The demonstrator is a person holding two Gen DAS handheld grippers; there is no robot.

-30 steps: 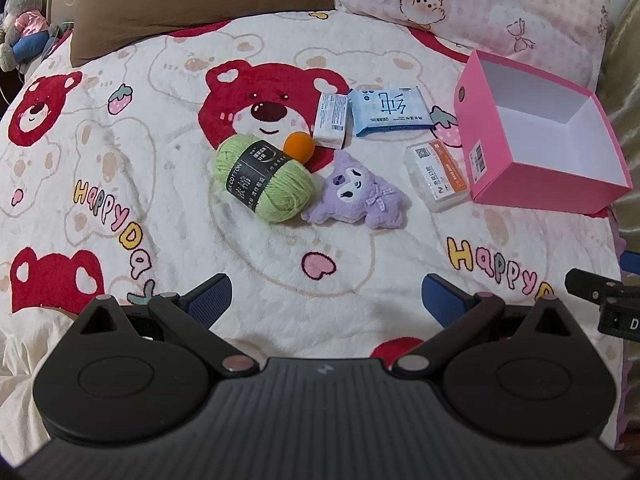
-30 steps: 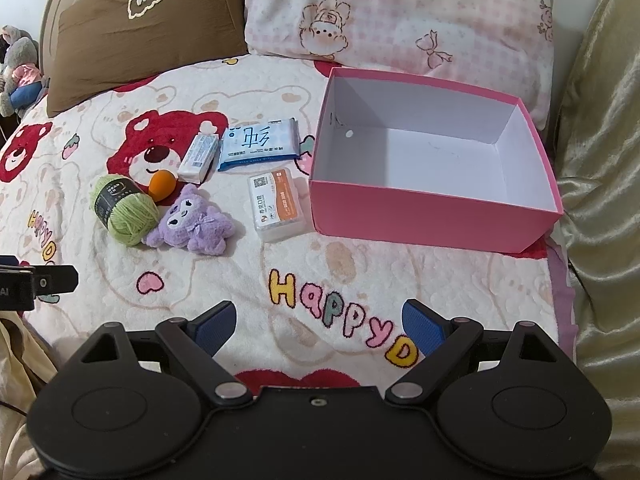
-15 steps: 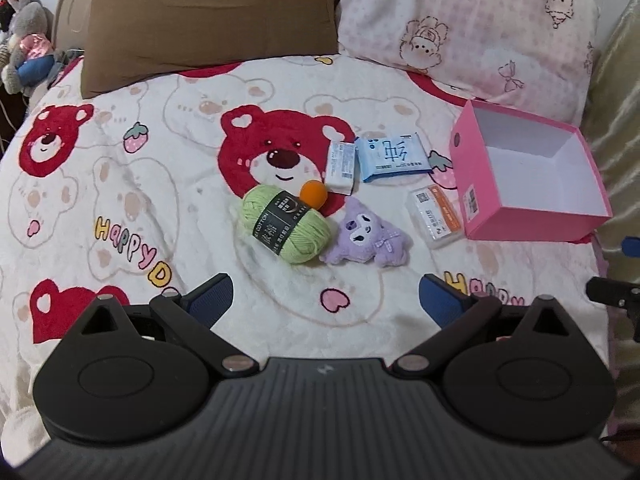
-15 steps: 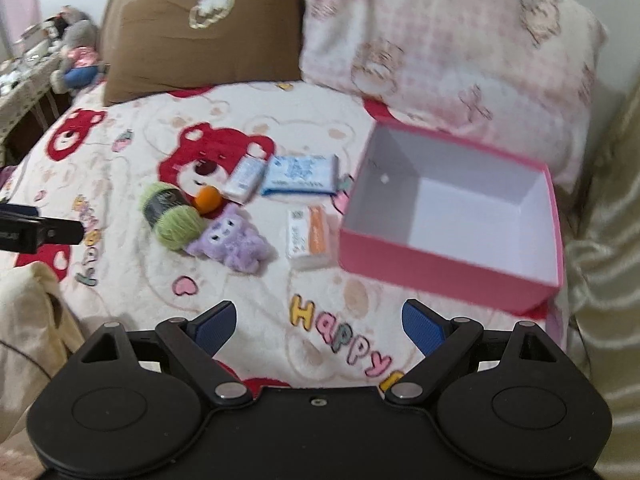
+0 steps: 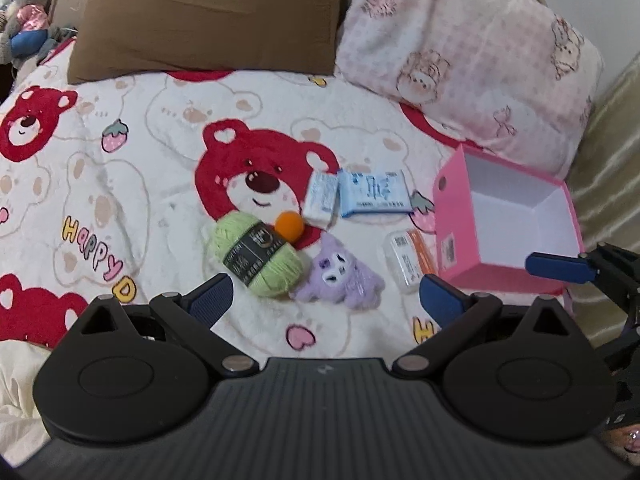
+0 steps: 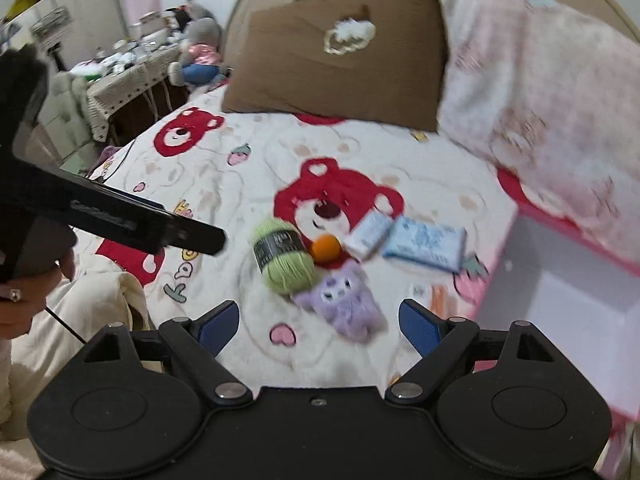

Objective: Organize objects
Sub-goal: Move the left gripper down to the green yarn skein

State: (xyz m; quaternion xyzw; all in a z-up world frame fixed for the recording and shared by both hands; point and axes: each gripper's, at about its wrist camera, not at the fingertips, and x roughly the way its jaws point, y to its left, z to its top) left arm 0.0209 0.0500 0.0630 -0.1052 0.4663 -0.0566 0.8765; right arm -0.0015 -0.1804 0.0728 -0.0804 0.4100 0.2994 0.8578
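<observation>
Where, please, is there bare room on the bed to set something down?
Free: the blanket left of the green yarn skein, around the "Happy" lettering, and the strip below the brown pillow. The pink cardboard box is empty. Crowded: yarn, orange ball, purple plush toy and packets beside the box.

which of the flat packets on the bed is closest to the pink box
The orange-and-white packet, lying right beside the pink box. The blue packet and small white packet lie farther away.
</observation>
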